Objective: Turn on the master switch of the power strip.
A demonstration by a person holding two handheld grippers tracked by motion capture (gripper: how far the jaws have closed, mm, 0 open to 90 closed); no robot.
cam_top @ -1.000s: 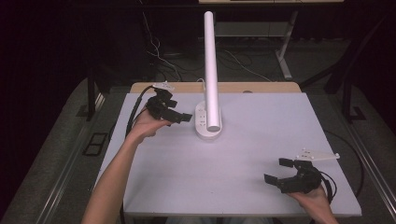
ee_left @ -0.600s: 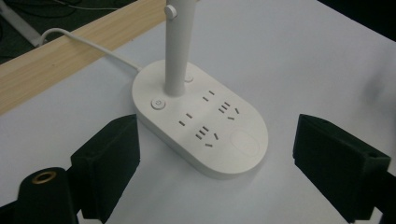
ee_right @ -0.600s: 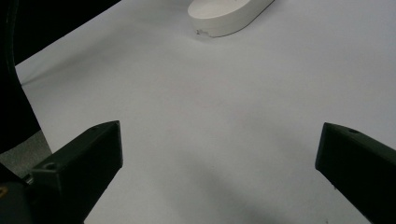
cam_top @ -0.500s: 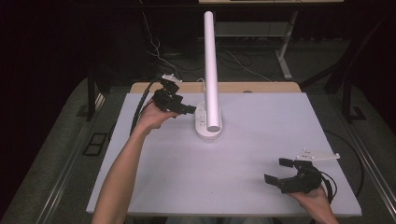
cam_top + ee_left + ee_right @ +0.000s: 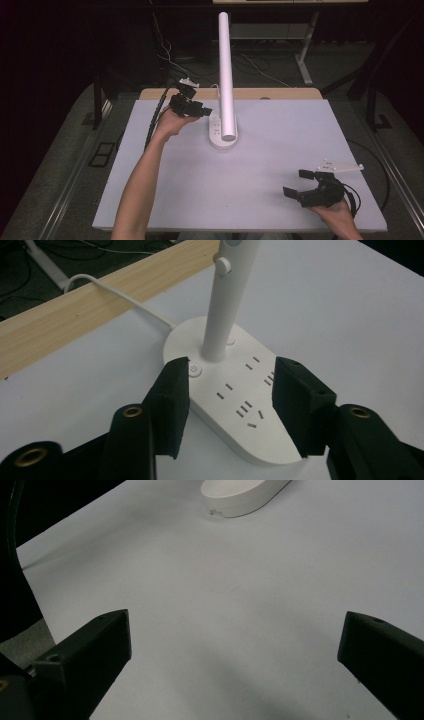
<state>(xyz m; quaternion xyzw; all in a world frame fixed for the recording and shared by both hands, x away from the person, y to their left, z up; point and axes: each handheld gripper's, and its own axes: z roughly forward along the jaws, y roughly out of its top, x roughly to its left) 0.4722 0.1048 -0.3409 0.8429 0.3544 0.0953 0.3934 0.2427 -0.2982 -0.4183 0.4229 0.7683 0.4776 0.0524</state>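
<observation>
Covering nearly the whole bench, the white tabletop (image 5: 260, 180) has a strip of pale wood (image 5: 280, 93) along its far edge. Landmark for everything else is the white lamp (image 5: 226, 75), whose tall tube rises from an oval base (image 5: 220, 136) standing toward the far middle of the tabletop. In the left gripper view that base (image 5: 235, 405) carries rows of small socket slots, a round power button (image 5: 194, 370) just beside the foot of the post (image 5: 222, 315), and a white cord (image 5: 125, 300) running from its far side across the wooden strip.

Left of the lamp, a person's forearm (image 5: 145, 175) reaches up from the near edge, and the hand holds the left claw (image 5: 200, 111) close to the base, its tip pointing at the post. Its jaws stand apart with nothing between them; in the left gripper view the left claw (image 5: 231, 395) frames the socket face of the base, one pad next to the power button, without clear contact.

Well away from the lamp, near the tabletop's near right corner, the right claw (image 5: 300, 182) sits in the other hand (image 5: 335, 212), a grey plate (image 5: 340, 166) above it. Its jaws are spread wide and empty; in the right gripper view the right claw (image 5: 235, 645) looks over bare white surface, with the end of the lamp base (image 5: 245, 495) far ahead.
</observation>
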